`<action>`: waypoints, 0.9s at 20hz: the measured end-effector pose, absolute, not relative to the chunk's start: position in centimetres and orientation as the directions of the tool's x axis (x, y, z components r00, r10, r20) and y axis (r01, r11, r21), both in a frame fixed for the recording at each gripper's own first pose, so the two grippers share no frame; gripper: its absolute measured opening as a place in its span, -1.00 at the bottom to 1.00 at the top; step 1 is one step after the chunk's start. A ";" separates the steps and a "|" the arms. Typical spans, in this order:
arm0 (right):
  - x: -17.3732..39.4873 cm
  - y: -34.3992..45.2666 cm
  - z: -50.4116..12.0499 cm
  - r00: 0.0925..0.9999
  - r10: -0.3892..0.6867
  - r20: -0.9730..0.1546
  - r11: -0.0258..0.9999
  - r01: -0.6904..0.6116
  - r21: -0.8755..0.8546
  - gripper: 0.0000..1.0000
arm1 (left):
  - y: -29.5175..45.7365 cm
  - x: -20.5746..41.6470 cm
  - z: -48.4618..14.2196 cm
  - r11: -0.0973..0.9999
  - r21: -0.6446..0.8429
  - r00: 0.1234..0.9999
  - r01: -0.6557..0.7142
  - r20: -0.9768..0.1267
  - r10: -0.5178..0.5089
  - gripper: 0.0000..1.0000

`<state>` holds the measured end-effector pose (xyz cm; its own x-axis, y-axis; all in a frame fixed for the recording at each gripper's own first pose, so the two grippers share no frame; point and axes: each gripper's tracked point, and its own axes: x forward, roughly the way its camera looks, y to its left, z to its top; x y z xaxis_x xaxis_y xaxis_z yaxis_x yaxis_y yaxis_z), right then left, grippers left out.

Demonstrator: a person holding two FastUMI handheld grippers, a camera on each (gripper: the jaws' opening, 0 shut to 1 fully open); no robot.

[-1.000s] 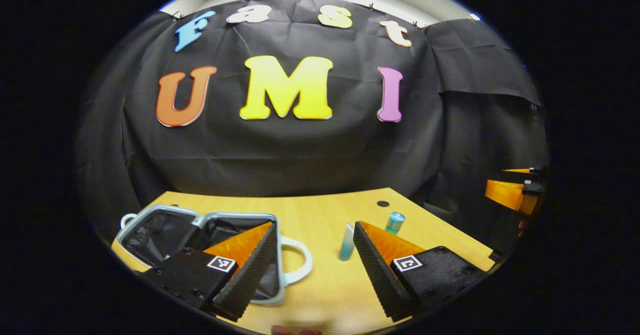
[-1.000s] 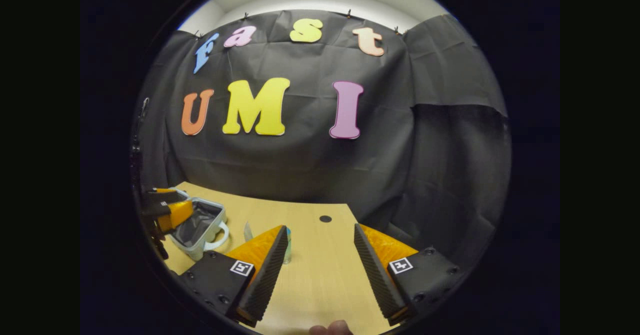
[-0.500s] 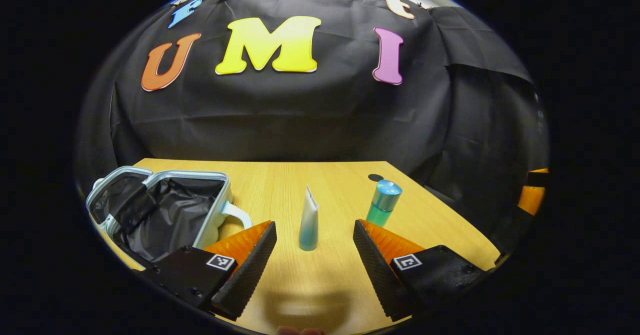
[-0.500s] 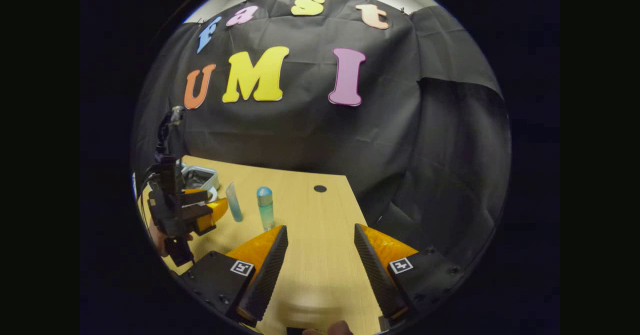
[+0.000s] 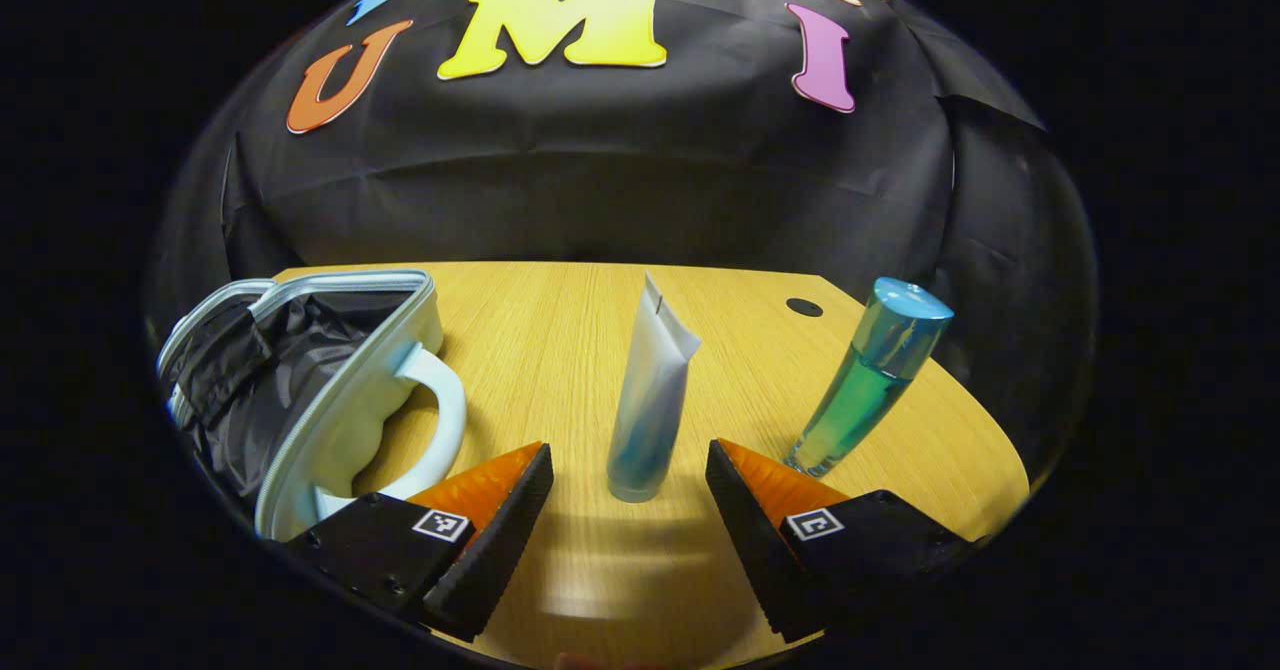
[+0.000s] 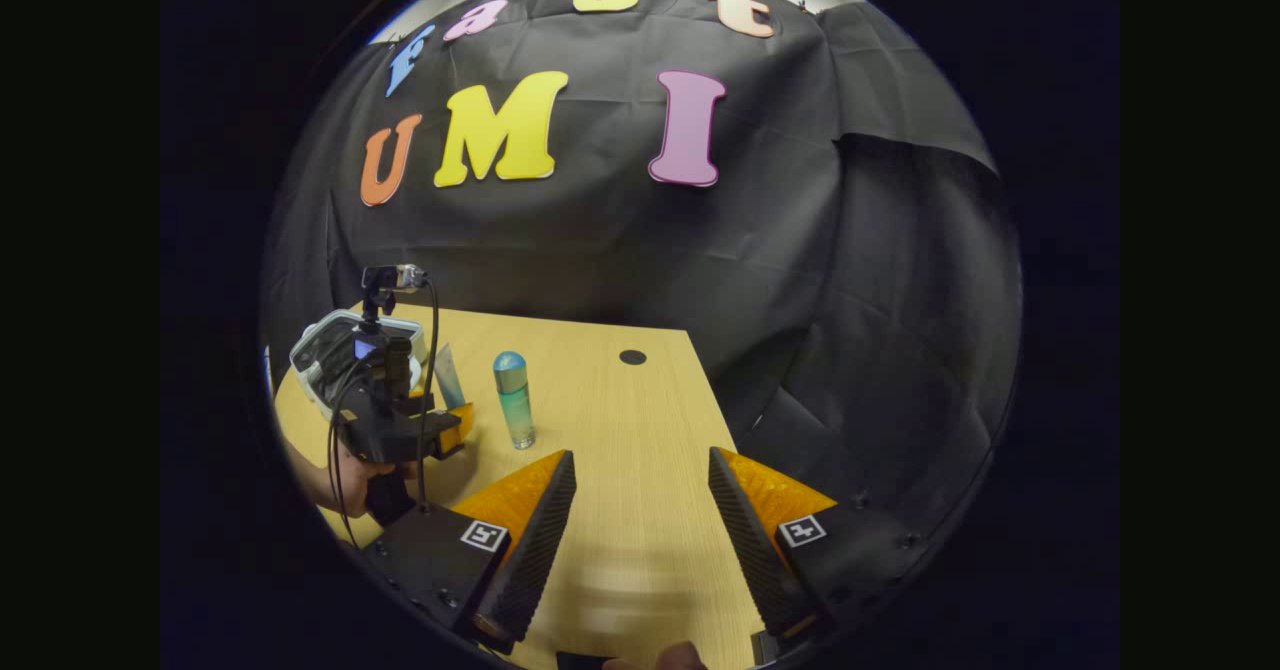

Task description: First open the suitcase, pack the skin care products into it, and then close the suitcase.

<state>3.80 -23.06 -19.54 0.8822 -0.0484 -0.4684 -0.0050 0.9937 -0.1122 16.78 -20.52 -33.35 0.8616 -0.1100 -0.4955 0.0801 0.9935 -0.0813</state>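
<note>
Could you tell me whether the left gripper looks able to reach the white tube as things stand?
Probably yes: the left gripper is open, the upright white tube stands just ahead between its fingers, with nothing between.

A: what do the fingers [image 5: 520, 520] look like?
B: orange wedges with ribbed black pads — black screwed bases carrying square tags. Left gripper [image 6: 445, 430] trails black cables, small camera on top.

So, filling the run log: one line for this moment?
suitcase open | left gripper open, around upright tube | bottle standing | right gripper open
</note>
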 end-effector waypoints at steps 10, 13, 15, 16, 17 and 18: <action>4.1 -22.4 -20.2 0.873 -0.058 -0.484 0.996 0.016 -0.092 0.58 | -21.0 18.1 -34.0 0.988 -0.134 0.811 0.081 -0.568 -0.143 -0.11; 5.1 -20.8 -21.9 0.864 -0.019 -0.503 0.998 -0.016 -0.064 0.59 | -21.9 17.1 -33.5 0.972 -0.202 0.774 0.118 -0.594 -0.217 -0.20; 6.1 -19.3 -23.4 0.851 0.027 -0.525 0.998 -0.051 -0.031 0.59 | -21.3 16.5 -31.8 0.970 -0.199 0.778 0.136 -0.585 -0.229 -0.39; 6.5 -18.5 -24.0 0.844 0.051 -0.534 0.998 -0.067 -0.011 0.58 | -21.2 15.8 -31.0 0.967 -0.210 0.775 0.145 -0.583 -0.243 -0.10; 7.1 -17.6 -24.8 0.838 0.071 -0.541 0.997 -0.080 0.007 0.59 | -21.2 15.1 -30.2 0.964 -0.222 0.771 0.149 -0.584 -0.254 -0.25; 7.4 -16.8 -25.2 0.834 0.090 -0.544 0.995 -0.093 0.023 0.56 | -20.9 14.3 -29.1 0.961 -0.228 0.768 0.156 -0.583 -0.263 -0.26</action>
